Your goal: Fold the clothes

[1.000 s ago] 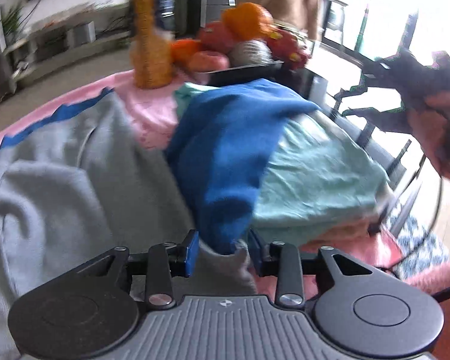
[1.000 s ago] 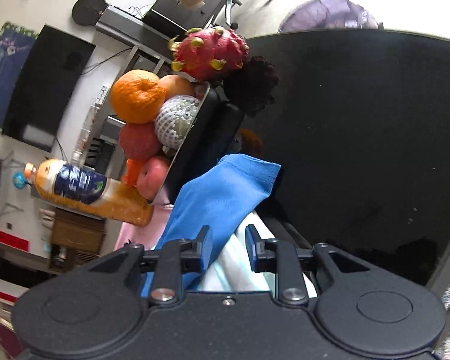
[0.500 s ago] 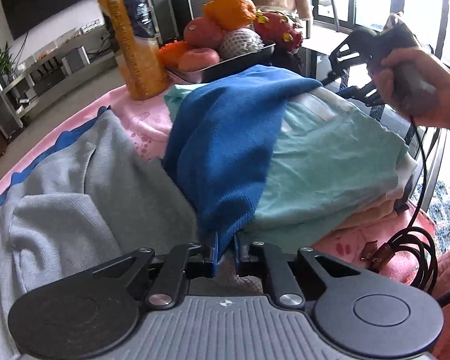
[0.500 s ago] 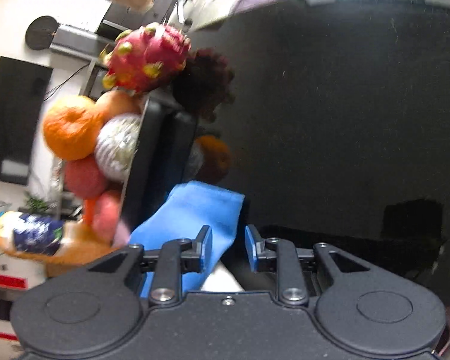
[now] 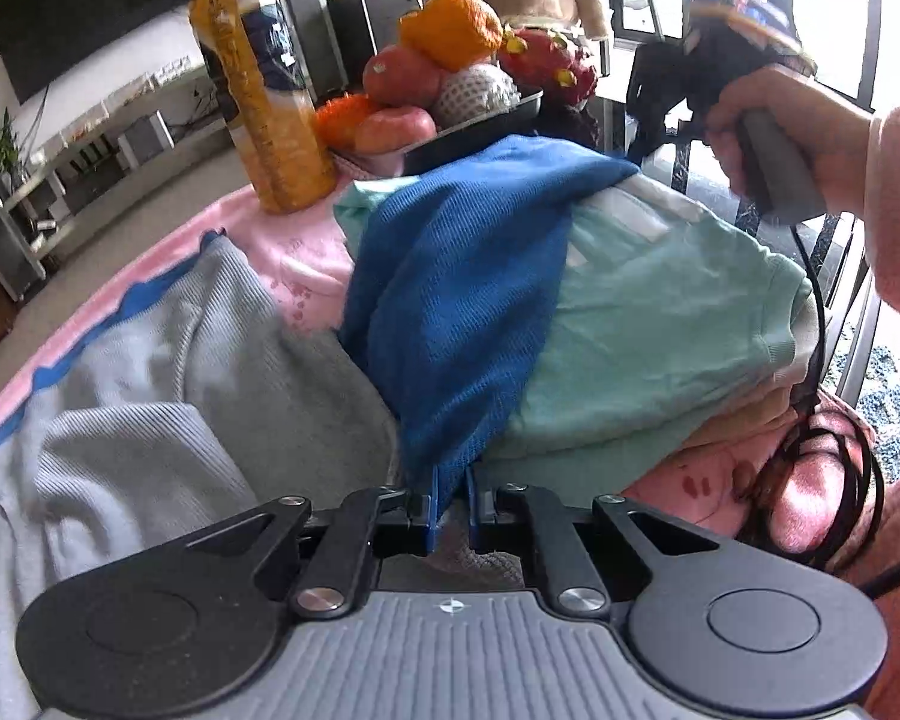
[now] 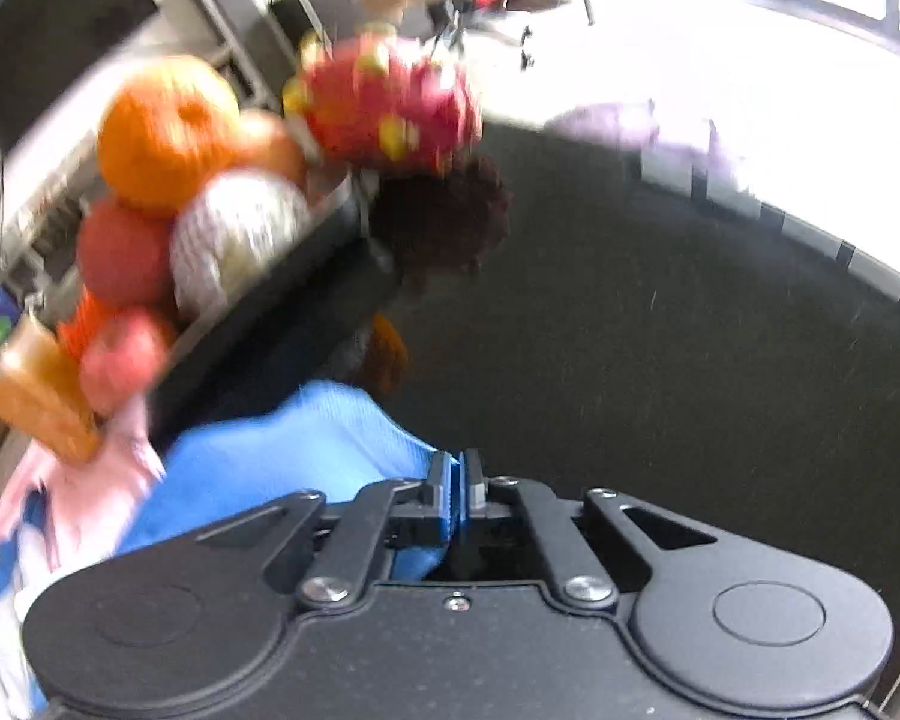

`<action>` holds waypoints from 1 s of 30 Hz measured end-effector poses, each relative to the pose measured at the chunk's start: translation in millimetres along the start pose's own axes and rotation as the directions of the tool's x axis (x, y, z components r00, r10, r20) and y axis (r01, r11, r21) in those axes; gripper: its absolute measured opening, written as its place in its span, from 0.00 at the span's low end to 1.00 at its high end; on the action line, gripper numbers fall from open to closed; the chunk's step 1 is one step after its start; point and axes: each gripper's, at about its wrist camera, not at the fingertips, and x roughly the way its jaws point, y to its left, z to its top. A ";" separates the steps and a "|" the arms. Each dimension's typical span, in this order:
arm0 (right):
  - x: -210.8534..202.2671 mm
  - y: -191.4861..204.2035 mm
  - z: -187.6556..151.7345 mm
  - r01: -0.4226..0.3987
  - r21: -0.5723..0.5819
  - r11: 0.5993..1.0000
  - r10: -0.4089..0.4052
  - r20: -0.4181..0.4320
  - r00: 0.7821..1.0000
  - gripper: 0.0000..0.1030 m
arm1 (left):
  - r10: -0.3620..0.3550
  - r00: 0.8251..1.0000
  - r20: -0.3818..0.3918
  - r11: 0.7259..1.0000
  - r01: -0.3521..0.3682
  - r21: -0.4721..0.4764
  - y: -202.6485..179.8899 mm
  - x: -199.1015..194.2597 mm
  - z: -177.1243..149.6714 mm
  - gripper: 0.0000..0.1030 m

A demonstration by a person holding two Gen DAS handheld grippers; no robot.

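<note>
Left gripper (image 5: 450, 501): jaws clamped on lower corner of blue garment (image 5: 462, 300), centre frame, draped over folded mint-green top (image 5: 660, 336). Right gripper (image 6: 457, 492): jaws together, pinching garment's far edge at lower centre. Fruit tray (image 6: 282, 324) upper left; view blurred.

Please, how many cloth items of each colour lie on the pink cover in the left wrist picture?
Blue garment: 1
Mint green garment: 1
Grey garment: 1
Beige item under the mint one: 1
Total: 4
</note>
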 end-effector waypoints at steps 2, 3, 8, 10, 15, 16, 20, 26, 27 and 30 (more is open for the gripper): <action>-20.7 -0.8 15.8 -0.017 0.017 1.000 0.016 0.078 0.997 0.02 | -0.011 1.000 0.021 1.000 0.011 0.007 7.9 -8.7 -0.3 0.08; -29.7 -1.3 24.6 -0.032 0.024 0.999 0.029 0.104 0.994 0.02 | -0.019 0.999 0.033 1.000 0.019 0.009 12.3 -13.7 -0.8 0.08; -55.5 5.3 57.2 -0.067 0.002 0.998 0.066 0.152 0.986 0.02 | -0.060 0.996 0.068 0.998 0.058 0.030 15.7 -26.2 1.2 0.08; -53.4 9.4 57.6 -0.038 -0.024 0.999 0.042 0.154 0.987 0.02 | -0.073 0.996 0.056 0.997 0.070 0.045 5.3 -20.9 0.0 0.08; -26.4 4.7 43.6 0.056 -0.034 0.998 -0.054 0.056 0.997 0.06 | -0.081 0.997 -0.019 0.994 0.082 0.076 -26.0 0.1 -12.1 0.20; -27.9 4.6 41.9 0.073 -0.035 0.997 -0.071 0.055 0.996 0.08 | -0.085 0.996 -0.013 0.994 0.086 0.070 -26.6 -4.0 -13.0 0.24; -73.1 19.3 43.3 0.063 -0.111 0.992 -0.048 0.131 0.990 0.17 | -0.110 0.994 0.021 0.994 0.110 0.018 -14.0 -34.2 -15.4 0.32; -180.7 63.8 42.9 -0.119 -0.166 0.979 0.154 0.217 0.964 0.29 | -0.032 0.999 0.009 0.990 0.033 -0.139 39.0 -86.8 -43.9 0.34; -197.7 73.4 38.9 -0.160 -0.181 0.971 0.198 0.220 0.955 0.33 | -0.013 1.000 0.002 0.986 0.013 -0.167 50.2 -95.9 -51.8 0.35; -243.4 106.2 22.6 -0.278 -0.245 0.929 0.331 0.208 0.921 0.40 | 0.065 0.997 -0.030 0.962 -0.070 -0.265 91.0 -122.3 -84.5 0.36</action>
